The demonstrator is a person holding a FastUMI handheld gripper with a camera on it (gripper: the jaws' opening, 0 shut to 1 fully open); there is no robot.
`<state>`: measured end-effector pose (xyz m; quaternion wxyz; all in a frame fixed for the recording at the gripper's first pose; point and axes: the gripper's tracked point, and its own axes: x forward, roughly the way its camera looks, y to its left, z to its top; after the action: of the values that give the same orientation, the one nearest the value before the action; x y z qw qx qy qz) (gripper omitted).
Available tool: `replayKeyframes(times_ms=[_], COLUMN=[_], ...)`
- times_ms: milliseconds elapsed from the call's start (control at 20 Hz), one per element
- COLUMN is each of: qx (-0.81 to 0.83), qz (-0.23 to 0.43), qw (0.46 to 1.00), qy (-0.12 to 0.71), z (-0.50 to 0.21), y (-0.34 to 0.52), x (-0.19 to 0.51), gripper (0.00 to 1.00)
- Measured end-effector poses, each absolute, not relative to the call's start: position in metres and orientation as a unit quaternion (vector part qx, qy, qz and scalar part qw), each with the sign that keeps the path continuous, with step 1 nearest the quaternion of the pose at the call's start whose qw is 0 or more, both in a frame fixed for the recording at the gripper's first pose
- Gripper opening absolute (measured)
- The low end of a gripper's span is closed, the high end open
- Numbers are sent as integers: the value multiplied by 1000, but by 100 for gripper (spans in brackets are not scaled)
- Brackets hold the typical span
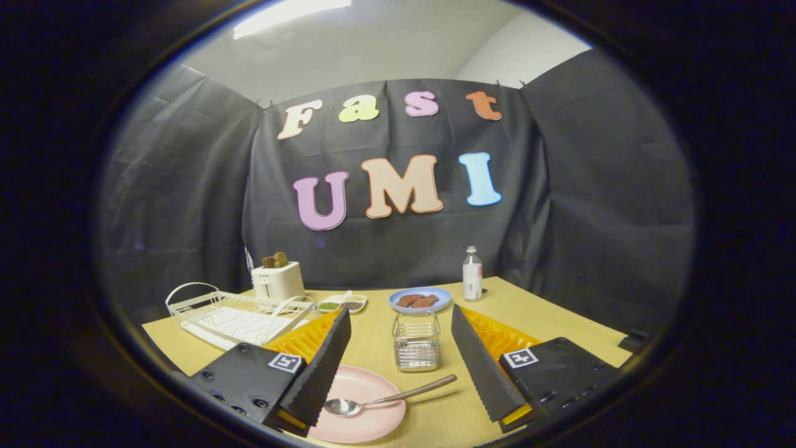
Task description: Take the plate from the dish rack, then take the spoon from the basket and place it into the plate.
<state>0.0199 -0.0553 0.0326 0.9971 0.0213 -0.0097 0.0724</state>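
The hand-held gripper [398, 373] sits at the bottom of the frame with its two fingers spread wide apart and nothing clamped between them. In the lower middle of the frame, between the fingers and nearer the left one, a pink plate [364, 407] lies flat on the yellow table [547, 314]; the left finger's tip overlaps the plate's left edge in the picture, though whether they touch cannot be told. A metal spoon [385, 398] rests on the plate with its bowl on the plate's surface and its handle reaching out over the right rim toward the middle of the frame. Just beyond the plate, in the gap between the fingers, stands a small wire basket [416, 342]. Behind it, near the centre of the frame, is a blue plate [398, 303] carrying some brown food. A white dish rack [236, 311] occupies the left of the frame, with a white toaster [278, 280] behind it and a small divided dish [342, 303] to its right. A clear bottle [472, 274] stands upright right of centre, near the table's far edge.
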Motion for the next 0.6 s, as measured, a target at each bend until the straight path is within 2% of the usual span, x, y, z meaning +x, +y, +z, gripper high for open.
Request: replayKeyframes(times_ms=[600], qx=[36], qz=[70], qw=[997], qy=[-11], z=[36], y=[-66], x=[19], gripper=[100])
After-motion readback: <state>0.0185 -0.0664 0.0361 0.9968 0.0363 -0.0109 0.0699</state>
